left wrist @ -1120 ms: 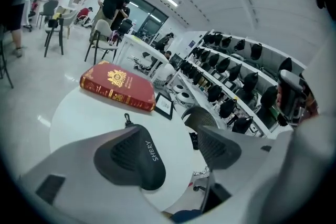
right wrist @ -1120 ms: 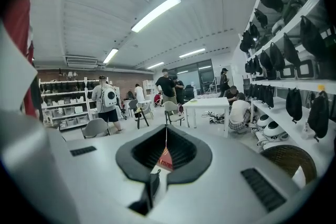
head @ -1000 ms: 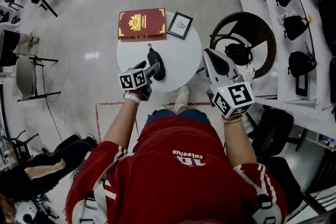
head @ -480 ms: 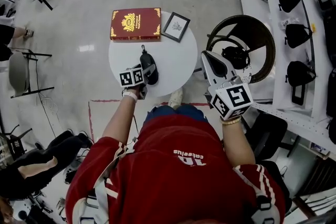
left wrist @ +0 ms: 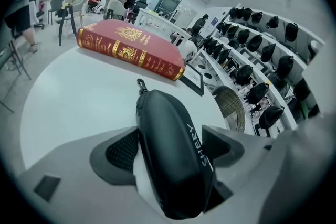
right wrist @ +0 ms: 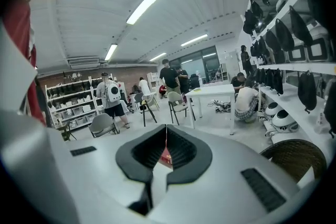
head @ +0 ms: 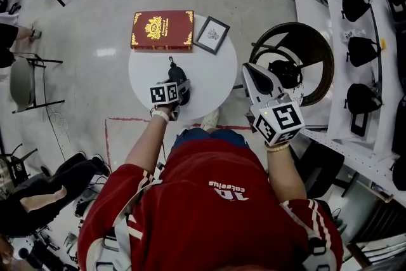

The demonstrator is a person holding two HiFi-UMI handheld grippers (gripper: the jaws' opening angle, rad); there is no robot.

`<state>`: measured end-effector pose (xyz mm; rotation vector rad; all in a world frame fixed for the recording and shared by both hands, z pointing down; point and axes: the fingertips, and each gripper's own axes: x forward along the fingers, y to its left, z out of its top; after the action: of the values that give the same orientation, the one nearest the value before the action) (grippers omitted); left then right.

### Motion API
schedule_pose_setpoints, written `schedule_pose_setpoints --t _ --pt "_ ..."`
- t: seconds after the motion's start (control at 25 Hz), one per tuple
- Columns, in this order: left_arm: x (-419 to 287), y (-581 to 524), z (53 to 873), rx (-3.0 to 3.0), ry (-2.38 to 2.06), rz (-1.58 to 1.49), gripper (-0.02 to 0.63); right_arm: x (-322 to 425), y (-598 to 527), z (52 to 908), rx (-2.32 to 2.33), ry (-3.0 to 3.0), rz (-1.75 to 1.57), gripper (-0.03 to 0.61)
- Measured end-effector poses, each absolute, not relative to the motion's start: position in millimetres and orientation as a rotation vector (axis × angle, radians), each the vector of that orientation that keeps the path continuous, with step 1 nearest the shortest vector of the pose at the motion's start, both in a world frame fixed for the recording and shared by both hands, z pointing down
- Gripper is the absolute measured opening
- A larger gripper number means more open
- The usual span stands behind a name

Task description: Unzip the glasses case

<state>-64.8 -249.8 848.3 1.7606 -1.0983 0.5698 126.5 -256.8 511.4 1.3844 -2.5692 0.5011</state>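
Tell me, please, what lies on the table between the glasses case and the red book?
Nothing: in the left gripper view, only bare white table separates the glasses case from the red book.

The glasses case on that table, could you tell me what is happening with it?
A person holds a claw in each hand. The left claw straddles the black glasses case on the white table; its jaws have just been opening and do not grip it. The case looks zipped shut. The right claw is shut, empty, off to the side.
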Motion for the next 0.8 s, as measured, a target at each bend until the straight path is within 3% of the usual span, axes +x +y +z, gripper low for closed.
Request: schedule_pose_setpoints --t 0.32,0.8 --pt "-54 -249 853 1.715 -1.105 0.706 0.366 134 -272 513 1.368 -2.596 0.528 0.015" --pt "-61 -255 833 1.713 -1.08 0.534 0.342 138 -277 504 1.337 -2.639 0.505 0.015"
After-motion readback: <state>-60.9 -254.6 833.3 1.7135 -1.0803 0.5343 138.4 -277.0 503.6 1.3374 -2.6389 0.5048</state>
